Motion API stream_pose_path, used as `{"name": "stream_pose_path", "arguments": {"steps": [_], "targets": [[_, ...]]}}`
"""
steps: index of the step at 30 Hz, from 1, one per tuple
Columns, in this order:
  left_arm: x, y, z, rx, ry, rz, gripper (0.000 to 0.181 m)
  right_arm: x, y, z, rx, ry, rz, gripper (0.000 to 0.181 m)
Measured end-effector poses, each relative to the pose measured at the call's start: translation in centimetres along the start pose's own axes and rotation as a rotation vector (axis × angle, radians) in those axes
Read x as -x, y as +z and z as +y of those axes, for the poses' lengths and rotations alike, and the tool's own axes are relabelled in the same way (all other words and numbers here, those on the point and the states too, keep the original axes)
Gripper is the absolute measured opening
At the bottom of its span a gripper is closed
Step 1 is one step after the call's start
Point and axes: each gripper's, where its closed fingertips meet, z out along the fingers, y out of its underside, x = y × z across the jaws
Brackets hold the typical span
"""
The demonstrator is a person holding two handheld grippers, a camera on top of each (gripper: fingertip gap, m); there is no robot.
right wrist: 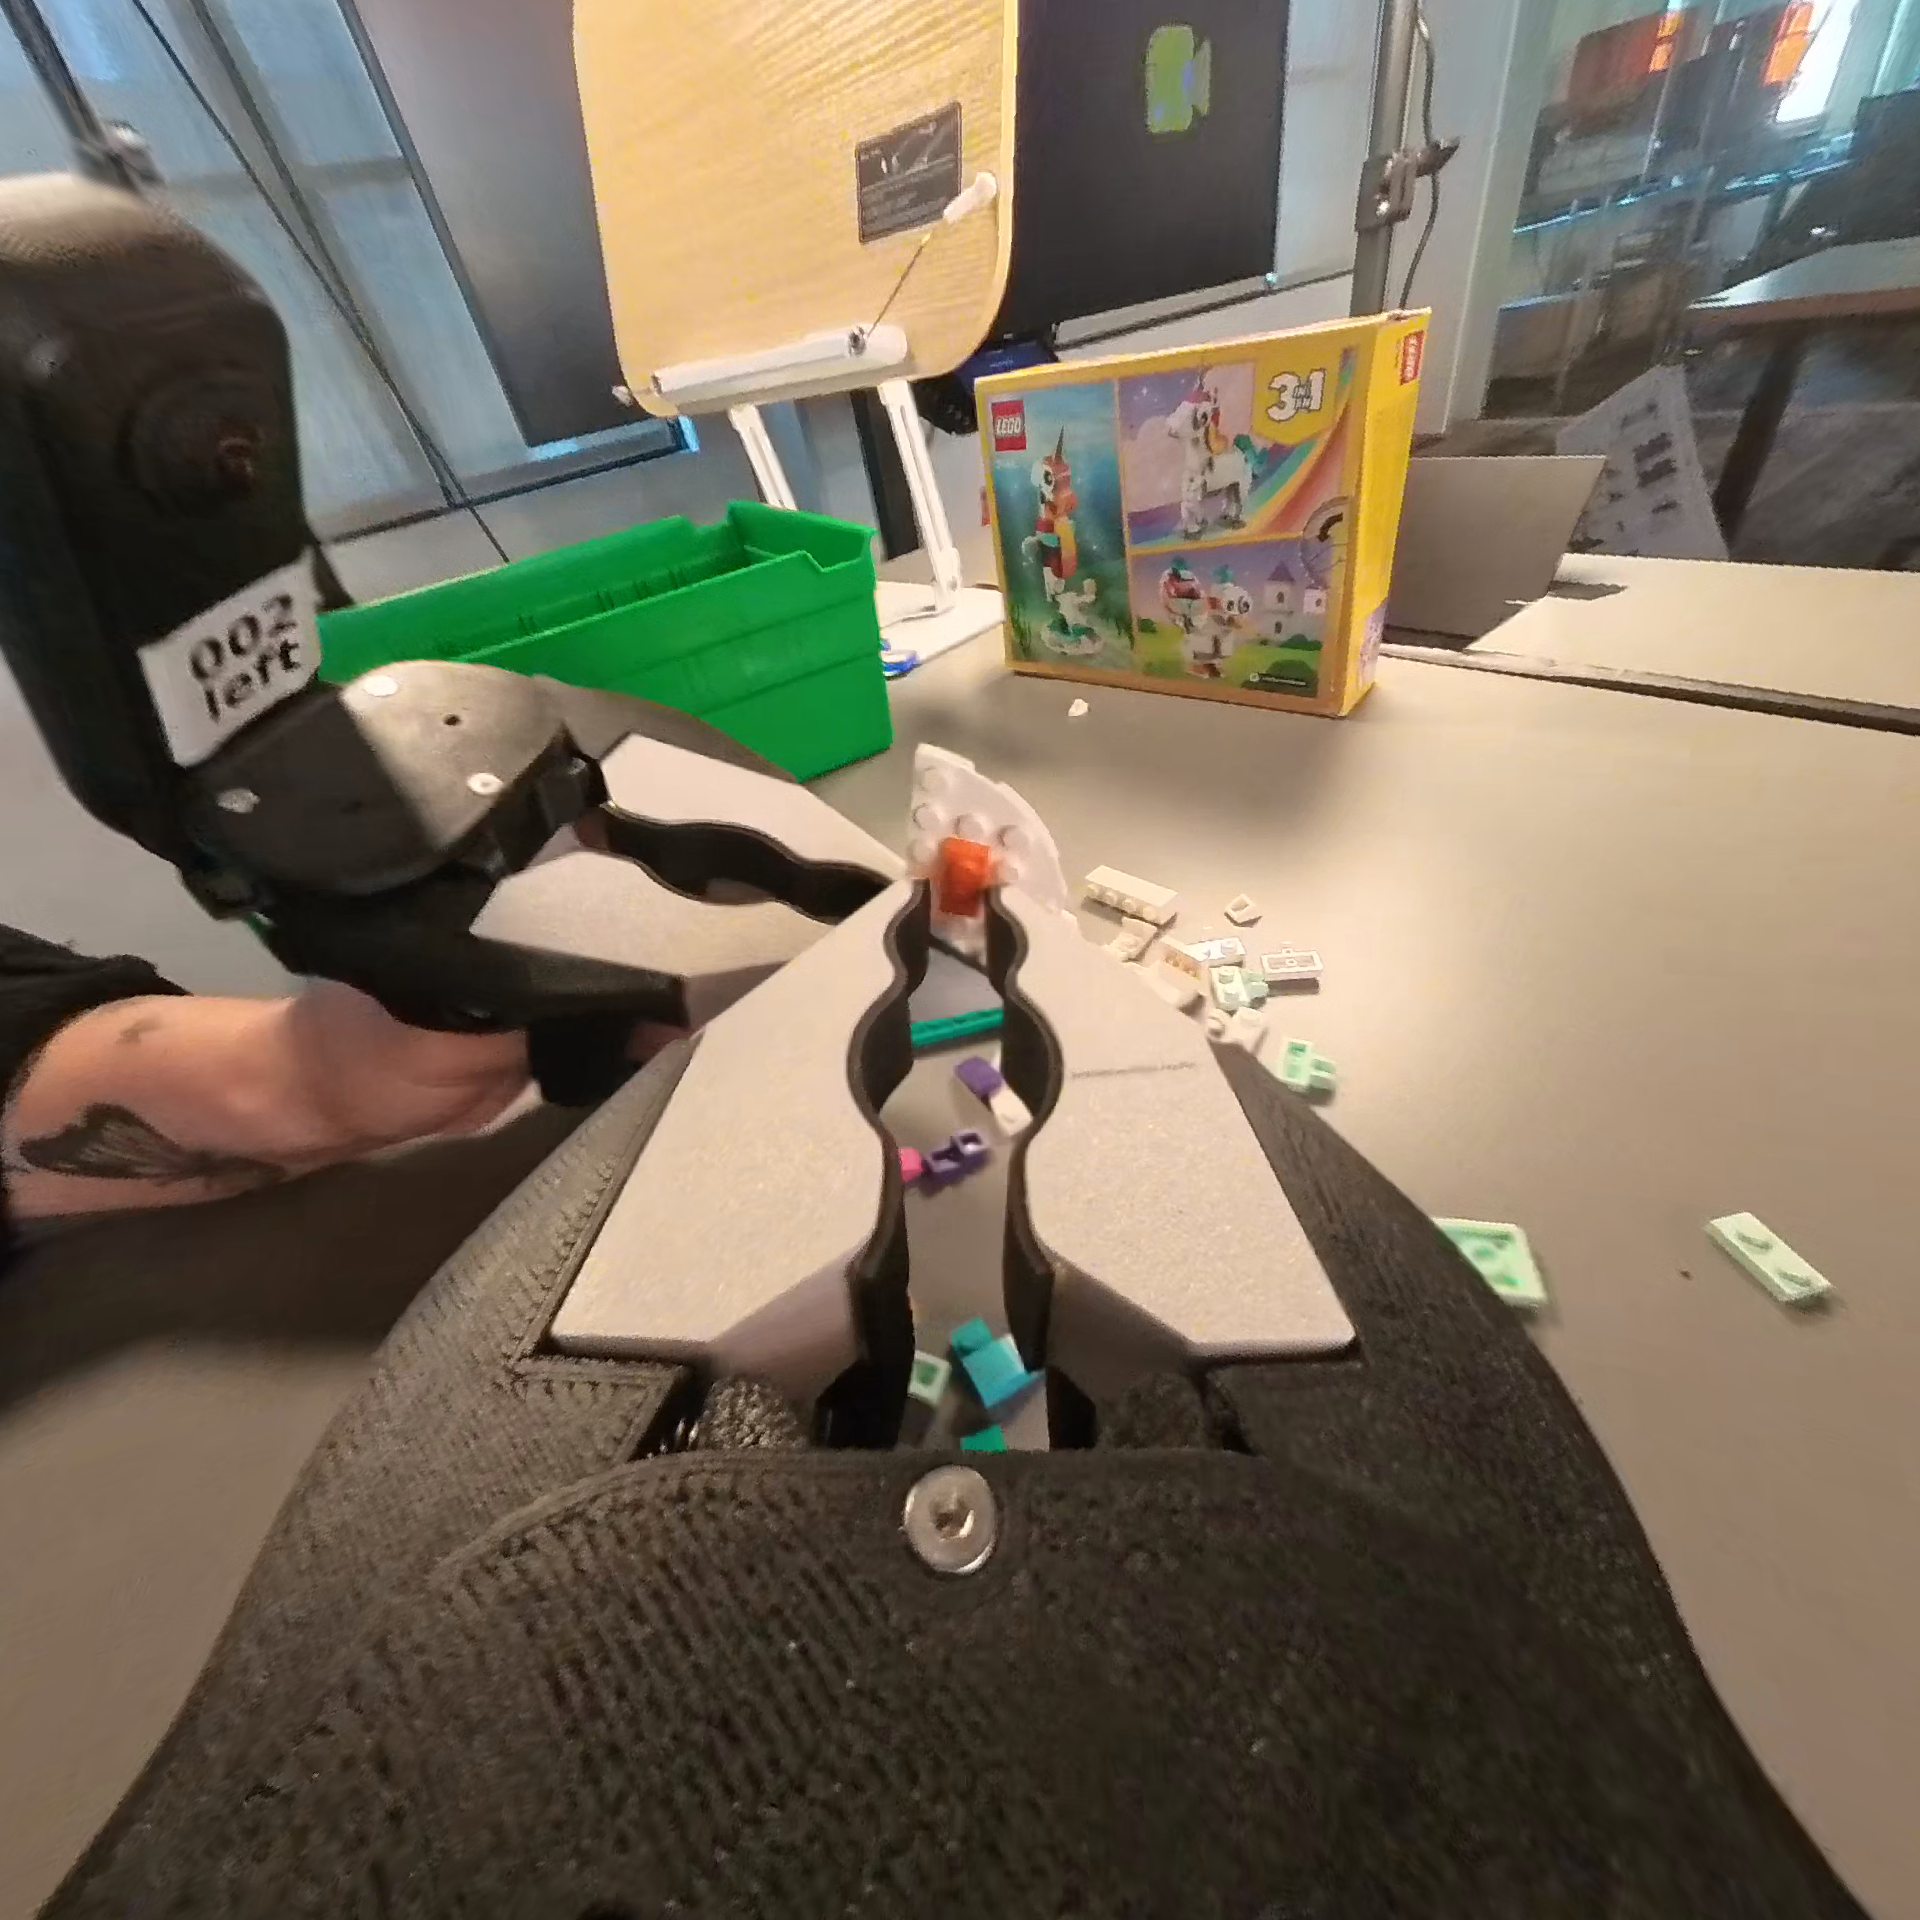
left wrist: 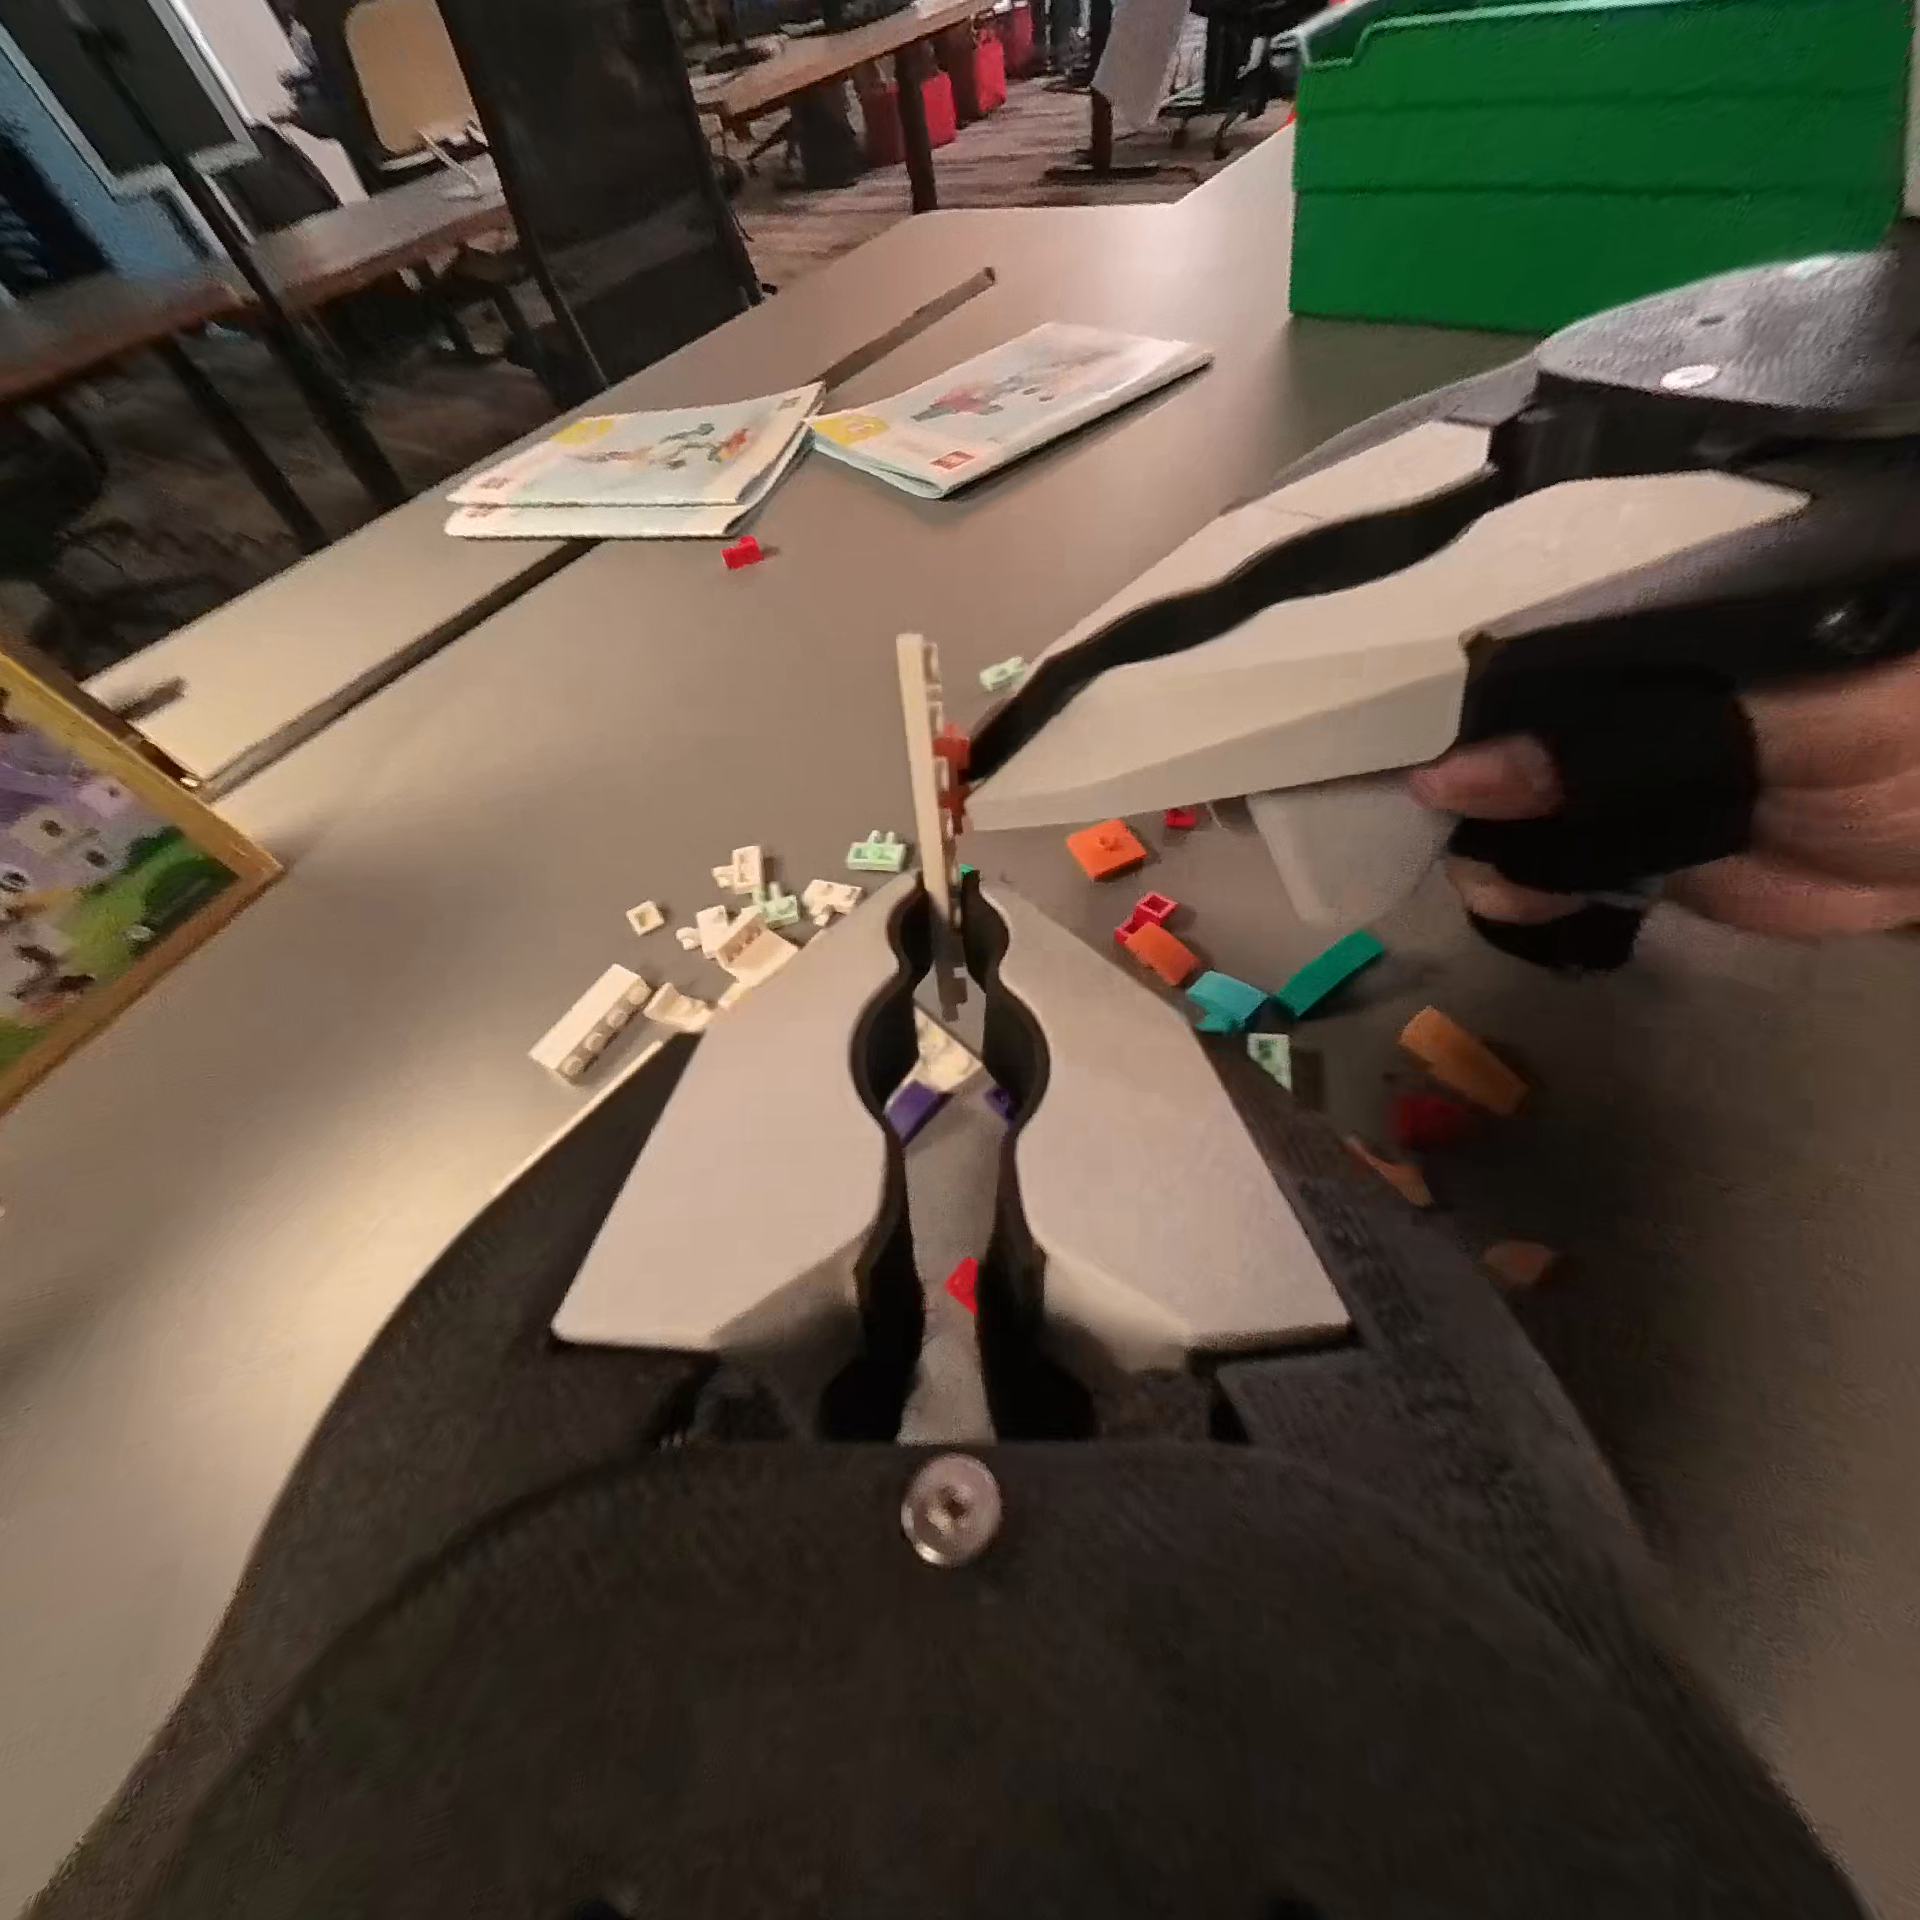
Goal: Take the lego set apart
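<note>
Right now both grippers meet over the grey table (left wrist: 416, 1091) on one small lego piece. Left gripper (left wrist: 943, 914) pinches the lower edge of a white plate (left wrist: 925, 769), held upright and edge-on in the left wrist view. Right gripper (right wrist: 961, 894) comes in from the side, tips clamped on an orange-red brick (right wrist: 961, 868) stuck to the plate's studded face (right wrist: 977, 821). In the left wrist view the right gripper (left wrist: 971, 779) touches the plate just above the left tips.

Loose bricks crowd the table under and around the hold: a white and mint cluster (left wrist: 748, 925) to the left, an orange tile (left wrist: 1107, 847), a teal slope (left wrist: 1330, 971) and a tan-orange wedge (left wrist: 1460, 1060) to the right, purple bits (right wrist: 971, 1091) seen between the right fingers. One red brick (left wrist: 742, 554) sits apart near two instruction booklets (left wrist: 644, 468).

Green bin (right wrist: 665, 634) stands just behind the left gripper; its inside is not visible enough to tell contents. Yellow lego box (right wrist: 1195, 520) stands upright farther back, closed side facing the camera, beside a wood-grain board on a white stand (right wrist: 800, 187).
</note>
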Motion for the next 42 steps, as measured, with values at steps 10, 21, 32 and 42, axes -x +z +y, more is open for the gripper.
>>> {"name": "stream_pose_path", "arguments": {"steps": [10, 21, 32, 42], "targets": [[-0.2, -0.7, -1.3, -0.070, 0.256, -0.076, 0.005, 0.5, -0.7, -1.2, -0.082, 0.003, -0.045, 0.005], [0.2, -1.2, -1.9, -0.165, -0.169, 0.182, 0.020, -0.4, -0.7, 0.2, 0.081, -0.439, 0.044, 0.000], [3.3, -1.6, -1.1, -0.146, -0.128, 0.060, 0.000, -2.9, -0.7, 1.0, 0.135, -0.549, 0.123, 0.000], [6.3, -2.9, -1.9, -0.291, -0.090, -0.090, 0.013, -3.4, -0.5, 1.9, 0.132, -0.815, 0.107, 0.006]]}}
